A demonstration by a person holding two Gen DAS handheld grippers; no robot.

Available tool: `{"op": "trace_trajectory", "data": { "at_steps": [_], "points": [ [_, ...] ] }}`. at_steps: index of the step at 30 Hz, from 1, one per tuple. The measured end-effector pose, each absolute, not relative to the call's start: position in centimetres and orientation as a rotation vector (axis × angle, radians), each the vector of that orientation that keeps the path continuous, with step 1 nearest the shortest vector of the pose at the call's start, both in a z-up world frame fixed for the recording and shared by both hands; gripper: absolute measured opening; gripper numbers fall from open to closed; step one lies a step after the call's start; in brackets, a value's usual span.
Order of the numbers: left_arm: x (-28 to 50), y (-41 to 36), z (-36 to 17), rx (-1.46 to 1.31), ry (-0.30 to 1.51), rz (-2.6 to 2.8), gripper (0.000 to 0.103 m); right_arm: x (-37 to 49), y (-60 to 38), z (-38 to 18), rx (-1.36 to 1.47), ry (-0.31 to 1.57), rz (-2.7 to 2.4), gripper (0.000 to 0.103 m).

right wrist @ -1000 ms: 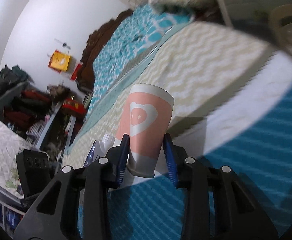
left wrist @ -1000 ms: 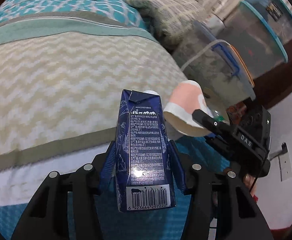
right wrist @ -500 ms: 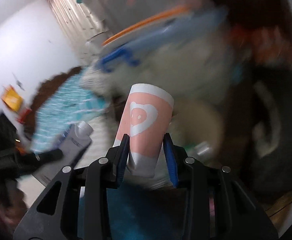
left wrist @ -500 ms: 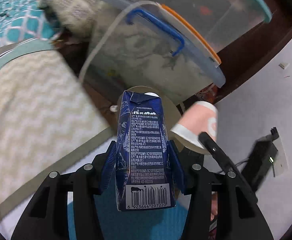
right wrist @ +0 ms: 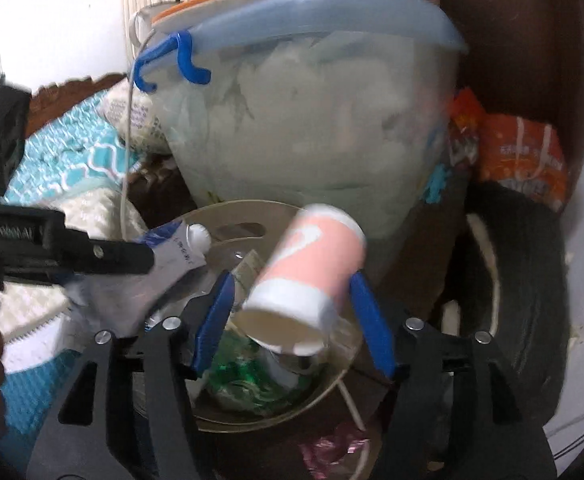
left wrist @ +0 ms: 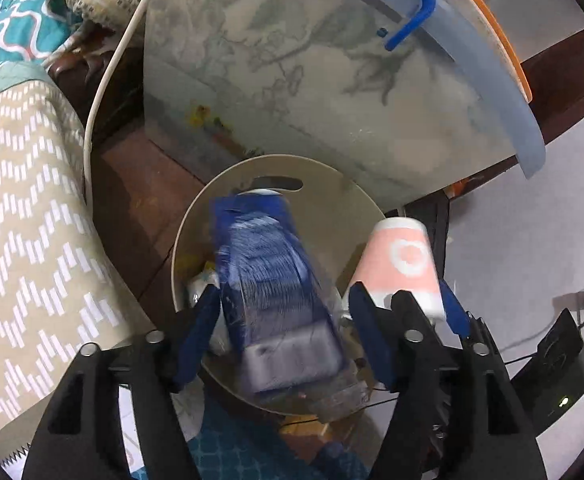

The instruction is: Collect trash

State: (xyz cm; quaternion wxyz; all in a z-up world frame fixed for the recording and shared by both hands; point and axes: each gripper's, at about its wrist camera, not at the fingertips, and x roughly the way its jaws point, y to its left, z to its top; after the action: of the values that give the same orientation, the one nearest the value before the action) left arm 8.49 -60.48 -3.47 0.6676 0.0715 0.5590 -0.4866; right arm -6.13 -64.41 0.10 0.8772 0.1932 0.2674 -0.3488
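Observation:
A blue drink carton (left wrist: 276,296) is blurred and falling between the open fingers of my left gripper (left wrist: 282,320), above a beige round trash bin (left wrist: 332,200). The carton also shows in the right wrist view (right wrist: 172,248). A pink paper cup (right wrist: 308,272) with a white heart mark tilts loose between the open fingers of my right gripper (right wrist: 292,320), over the same bin (right wrist: 332,380), which holds green and white trash. The cup also shows in the left wrist view (left wrist: 400,264).
A large clear storage box with a blue lid and handle (left wrist: 332,80) stands right behind the bin. The bed with a beige zigzag cover (left wrist: 20,220) is at the left. An orange snack bag (right wrist: 520,160) and a dark round object (right wrist: 520,300) lie to the right.
Both grippers swung from the bed to above the bin and opened. The carton and the cup have come loose and are dropping toward the bin.

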Motion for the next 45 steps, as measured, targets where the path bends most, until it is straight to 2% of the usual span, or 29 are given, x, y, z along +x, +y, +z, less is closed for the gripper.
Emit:
{"op": "trace_trajectory", "data": {
  "at_steps": [3,11,18,21,24,29,30,34,45],
  "points": [
    [8.9,-59.3,-2.6,0.161,1.22,-1.106,0.072,-7.3,-64.6,0.2,0.449,0.513,-0.725,0.064],
    [9.1,-54.8,0.5,0.108,1.141,-1.125,0.072,-11.5,-62.7,0.5,0.656,0.408,-0.702,0.064],
    [5.9,-48.2,1.8,0.217,1.019,-1.075,0.072,-13.4,-57.5,0.7,0.812,0.343,-0.619,0.064],
    [4.8,-44.8,2.5,0.258,0.957,-1.039,0.076,-13.7,-55.2,0.9,0.856,0.329,-0.598,0.066],
    [4.0,-40.7,3.5,0.304,0.881,-0.975,0.086,-13.8,-52.8,1.2,0.89,0.326,-0.577,0.072],
    [3.4,-34.0,5.1,0.316,0.823,-0.869,0.089,-14.0,-48.1,2.6,0.909,0.309,-0.546,0.083],
    [3.2,-32.4,5.5,0.31,0.812,-0.844,0.095,-14.0,-47.0,3.1,0.904,0.308,-0.536,0.084],
    [2.5,-26.9,7.0,0.278,0.762,-0.752,0.094,-14.2,-43.0,5.1,0.852,0.298,-0.514,0.091],
    [0.2,-15.4,9.0,0.154,0.688,-0.604,0.094,-14.2,-32.5,9.4,0.691,0.277,-0.512,0.099]
  ]
}}
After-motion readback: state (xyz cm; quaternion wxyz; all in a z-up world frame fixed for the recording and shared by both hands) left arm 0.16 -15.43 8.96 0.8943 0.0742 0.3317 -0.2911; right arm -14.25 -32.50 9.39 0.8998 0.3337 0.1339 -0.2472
